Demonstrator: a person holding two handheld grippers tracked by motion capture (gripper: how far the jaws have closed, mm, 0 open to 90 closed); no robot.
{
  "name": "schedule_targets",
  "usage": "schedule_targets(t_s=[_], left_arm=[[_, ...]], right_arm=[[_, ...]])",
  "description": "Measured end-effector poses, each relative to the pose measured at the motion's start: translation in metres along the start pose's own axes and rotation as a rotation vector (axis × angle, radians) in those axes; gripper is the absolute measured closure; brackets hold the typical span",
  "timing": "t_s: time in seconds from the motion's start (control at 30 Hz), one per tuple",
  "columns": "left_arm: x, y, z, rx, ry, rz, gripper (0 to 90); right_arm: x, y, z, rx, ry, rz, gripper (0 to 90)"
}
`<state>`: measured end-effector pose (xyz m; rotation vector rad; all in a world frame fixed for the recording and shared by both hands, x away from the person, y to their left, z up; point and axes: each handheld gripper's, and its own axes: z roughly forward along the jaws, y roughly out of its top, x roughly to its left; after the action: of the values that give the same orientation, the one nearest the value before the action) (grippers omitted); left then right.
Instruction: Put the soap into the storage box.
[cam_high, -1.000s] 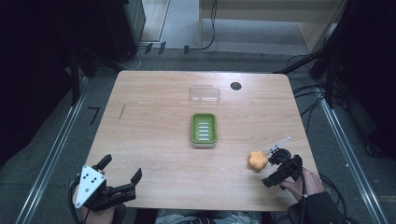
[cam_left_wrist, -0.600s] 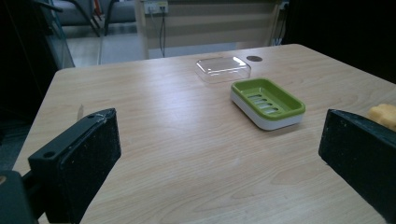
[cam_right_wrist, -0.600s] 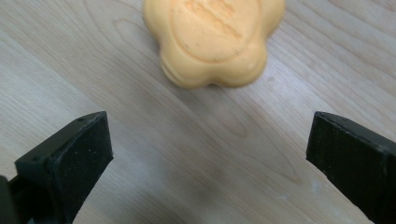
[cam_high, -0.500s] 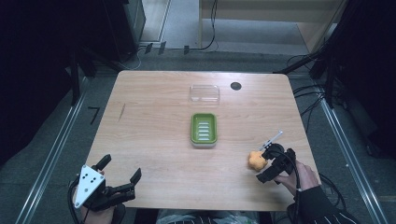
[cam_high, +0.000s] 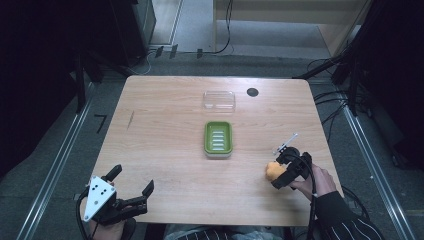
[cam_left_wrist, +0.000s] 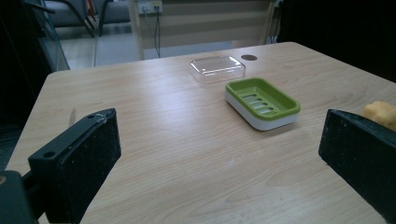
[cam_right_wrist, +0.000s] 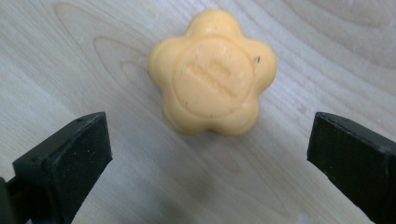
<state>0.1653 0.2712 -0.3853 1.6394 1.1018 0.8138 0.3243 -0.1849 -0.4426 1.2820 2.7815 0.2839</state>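
An orange flower-shaped soap (cam_right_wrist: 212, 74) lies flat on the wooden table near its front right. My right gripper (cam_right_wrist: 215, 154) is open just above it, one jaw on each side, neither touching. From the high view the right gripper (cam_high: 278, 169) points down over the soap (cam_high: 271, 171). A green soap dish (cam_high: 218, 139) sits empty at the table's middle, and a clear plastic lid (cam_high: 219, 100) lies behind it. My left gripper (cam_high: 132, 178) hovers open at the front left corner, holding nothing. The left gripper view shows the dish (cam_left_wrist: 261, 102), the lid (cam_left_wrist: 217, 69) and the soap (cam_left_wrist: 383, 114).
A small black round hole (cam_high: 252, 92) sits in the tabletop (cam_high: 160, 130) near the far edge, right of the lid. Dark floor, cables and metal rails surround the table.
My right gripper has moved left and tipped down over the soap, so its open jaws now straddle it. The left gripper has stayed in place.
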Motion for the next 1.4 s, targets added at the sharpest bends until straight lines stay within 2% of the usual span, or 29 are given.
schedule_targets(t_s=[0.33,0.47,0.53,0.67,0.9,1.1,1.4], left_arm=[[0.001,-0.001,-0.004,-0.003,0.012,-0.008,0.0],[0.001,-0.002,-0.005,0.001,0.016,-0.01,0.0],[0.002,-0.002,-0.005,-0.001,0.015,-0.011,0.0],[0.002,-0.002,-0.006,0.001,0.017,-0.009,0.0],[0.001,-0.001,-0.005,0.006,0.018,-0.008,0.0],[0.002,-0.002,-0.005,0.006,0.02,-0.012,0.0],[0.001,-0.001,-0.005,0.008,0.021,-0.011,0.0]], right_arm=[[-0.002,0.019,0.009,0.026,0.011,-0.037,0.0],[-0.004,0.022,0.014,0.048,0.013,-0.034,0.0],[-0.005,0.023,0.016,0.046,0.012,-0.051,0.0],[-0.005,0.026,0.018,0.051,0.005,-0.055,1.3],[-0.007,0.025,0.024,0.08,0.002,-0.058,7.2],[-0.007,0.026,0.025,0.071,0.003,-0.051,13.0],[-0.005,0.026,0.025,0.085,0.009,-0.035,20.3]])
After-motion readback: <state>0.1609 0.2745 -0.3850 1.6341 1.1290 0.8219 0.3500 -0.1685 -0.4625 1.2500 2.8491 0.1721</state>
